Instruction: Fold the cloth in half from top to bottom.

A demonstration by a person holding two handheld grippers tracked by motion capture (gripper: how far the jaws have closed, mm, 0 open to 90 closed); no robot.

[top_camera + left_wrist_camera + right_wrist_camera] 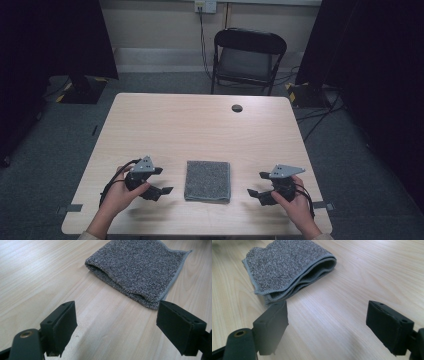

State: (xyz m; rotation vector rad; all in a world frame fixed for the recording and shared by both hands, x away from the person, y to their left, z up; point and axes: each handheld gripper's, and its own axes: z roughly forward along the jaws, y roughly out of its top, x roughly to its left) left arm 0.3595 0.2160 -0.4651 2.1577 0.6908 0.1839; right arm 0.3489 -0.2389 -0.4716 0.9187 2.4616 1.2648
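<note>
The folded towel (207,180) lay between the left hand-held gripper (165,181) and right hand-held gripper (255,184), both with jaws apart, touching neither.

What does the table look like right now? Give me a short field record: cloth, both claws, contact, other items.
cloth: grey folded terry towel, lying flat near the front edge of the light wooden table
left claw: open, left of the towel, pointed at it
right claw: open, right of the towel, pointed at it
contact: neither claw touches the towel
fold: layered open edges face the right claw
other: black folding chair beyond the table
</note>
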